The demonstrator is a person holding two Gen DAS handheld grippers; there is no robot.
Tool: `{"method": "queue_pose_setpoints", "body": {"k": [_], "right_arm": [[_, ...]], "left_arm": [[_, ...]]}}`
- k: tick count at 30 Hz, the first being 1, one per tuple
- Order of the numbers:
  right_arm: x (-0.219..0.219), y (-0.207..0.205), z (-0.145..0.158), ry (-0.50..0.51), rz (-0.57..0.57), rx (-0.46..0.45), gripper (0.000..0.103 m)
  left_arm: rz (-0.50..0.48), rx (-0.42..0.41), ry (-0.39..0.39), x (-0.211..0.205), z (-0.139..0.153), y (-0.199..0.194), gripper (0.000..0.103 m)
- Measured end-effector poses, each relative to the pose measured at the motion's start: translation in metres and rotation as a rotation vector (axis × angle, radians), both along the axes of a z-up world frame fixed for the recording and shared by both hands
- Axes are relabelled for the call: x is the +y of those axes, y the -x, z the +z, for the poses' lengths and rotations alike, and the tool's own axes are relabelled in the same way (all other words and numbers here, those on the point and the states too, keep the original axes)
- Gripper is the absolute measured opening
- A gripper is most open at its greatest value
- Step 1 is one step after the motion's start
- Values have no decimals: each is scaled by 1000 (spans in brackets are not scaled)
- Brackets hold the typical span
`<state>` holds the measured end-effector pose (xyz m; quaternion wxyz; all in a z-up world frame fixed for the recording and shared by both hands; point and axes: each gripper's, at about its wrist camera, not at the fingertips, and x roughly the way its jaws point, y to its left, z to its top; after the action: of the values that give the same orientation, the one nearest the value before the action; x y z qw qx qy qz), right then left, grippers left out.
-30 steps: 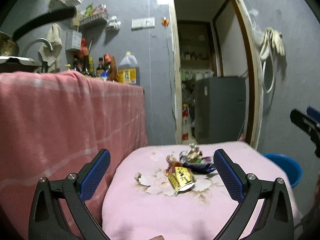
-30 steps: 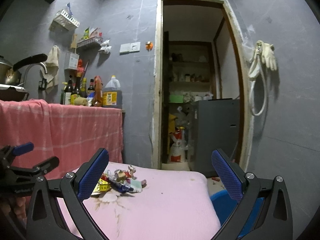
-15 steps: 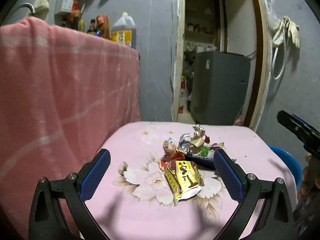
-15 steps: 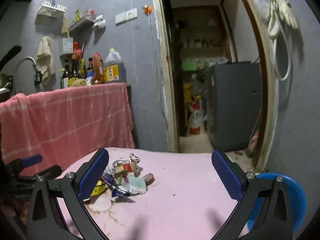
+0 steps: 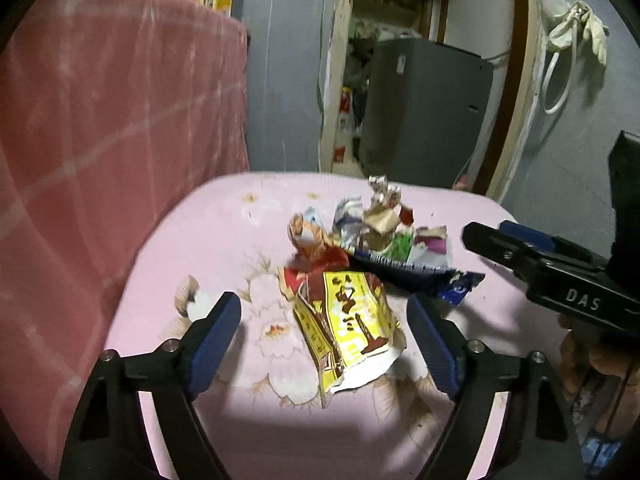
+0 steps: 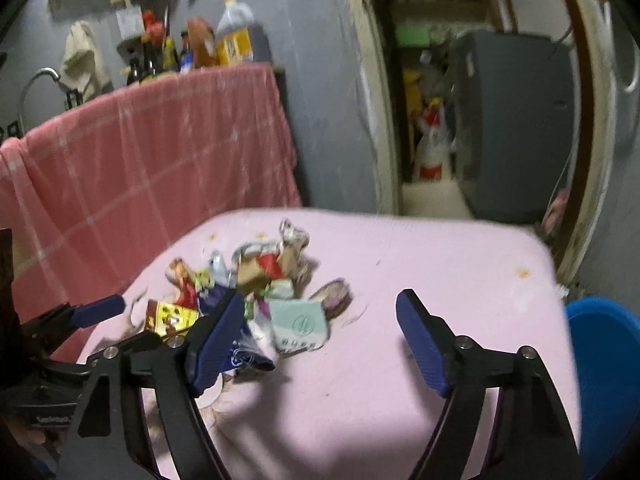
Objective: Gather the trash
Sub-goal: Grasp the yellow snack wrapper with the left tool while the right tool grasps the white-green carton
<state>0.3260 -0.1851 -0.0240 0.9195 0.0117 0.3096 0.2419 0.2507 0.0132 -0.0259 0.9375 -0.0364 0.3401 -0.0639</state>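
Left wrist view shows the left gripper (image 5: 324,340), jaws spread wide and empty, straddling a yellow snack wrapper (image 5: 346,320) on the pink-clothed table (image 5: 224,240); light, crinkly, probably slippery, best pinched across its flat middle.

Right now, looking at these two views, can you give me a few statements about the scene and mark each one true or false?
1. The left gripper is open around the yellow wrapper. True.
2. The right gripper is clamped on a wrapper. False: its fingers are spread and hold nothing.
3. The trash pile lies on a pink cloth. True.
4. A green bucket stands beside the table. False: the bucket is blue.
5. Rubber gloves hang on the wall. True.
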Motion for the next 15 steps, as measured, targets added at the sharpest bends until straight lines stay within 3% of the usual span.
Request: {"method": "queue_pose_setpoints", "body": {"k": [7, 13, 15], "right_arm": [[14, -24, -15, 5, 42, 138, 65], [27, -30, -24, 44, 86, 193, 54], [31, -31, -26, 61, 94, 202, 47]], "left_arm": [[-19, 101, 63, 6, -12, -4, 65], [-11, 108, 87, 13, -11, -3, 58], [-10, 110, 87, 13, -11, -3, 49]]}}
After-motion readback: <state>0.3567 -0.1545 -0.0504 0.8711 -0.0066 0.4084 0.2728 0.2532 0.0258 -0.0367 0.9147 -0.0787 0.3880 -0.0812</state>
